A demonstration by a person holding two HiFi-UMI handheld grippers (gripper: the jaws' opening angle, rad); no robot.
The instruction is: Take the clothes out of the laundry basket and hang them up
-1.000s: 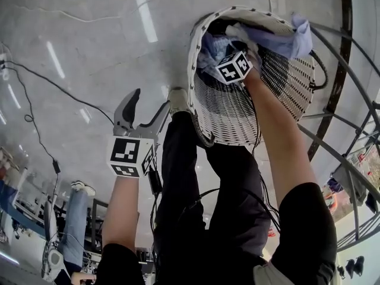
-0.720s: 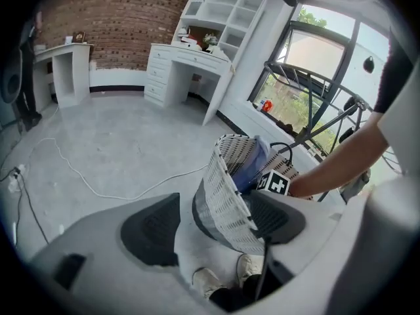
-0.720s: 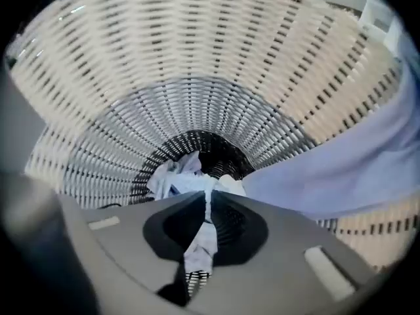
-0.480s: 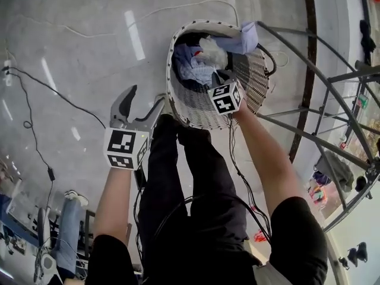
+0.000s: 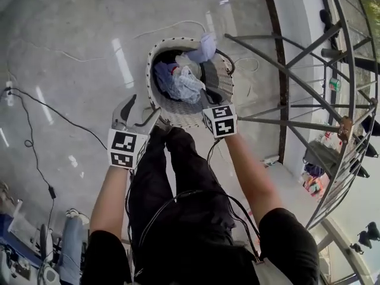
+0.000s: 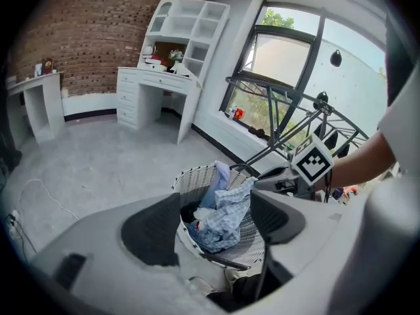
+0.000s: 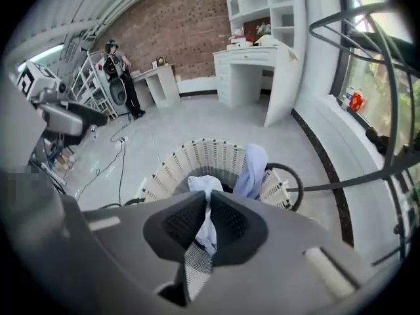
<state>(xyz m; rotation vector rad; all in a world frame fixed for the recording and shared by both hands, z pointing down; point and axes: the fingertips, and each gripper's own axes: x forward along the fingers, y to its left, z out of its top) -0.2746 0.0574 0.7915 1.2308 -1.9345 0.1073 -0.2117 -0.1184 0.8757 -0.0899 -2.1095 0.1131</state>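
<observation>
A white woven laundry basket [image 5: 184, 116] stands on the floor in front of my legs, with clothes [image 5: 172, 79] piled inside. My right gripper [image 5: 206, 98] is above its near rim. It is shut on a pale blue checked garment [image 6: 226, 209] that hangs from the jaws down into the basket [image 6: 197, 179]. In the right gripper view the pads [image 7: 178, 223] pinch white cloth [image 7: 207, 188]; the jaws have just been closing on it. A lavender cloth [image 7: 252, 168] drapes over the far rim. My left gripper [image 5: 138, 110] hovers left of the basket, open and empty.
A dark metal drying rack [image 5: 309, 70] stands right of the basket. Cables [image 5: 35, 123] trail over the glossy floor on the left. A white desk with a shelf unit [image 6: 157, 84] is by the brick wall, and a person [image 7: 118, 64] stands far back.
Both grippers have risen. The right one has come up out of the basket with the pale garment, and the basket now looks smaller and farther below.
</observation>
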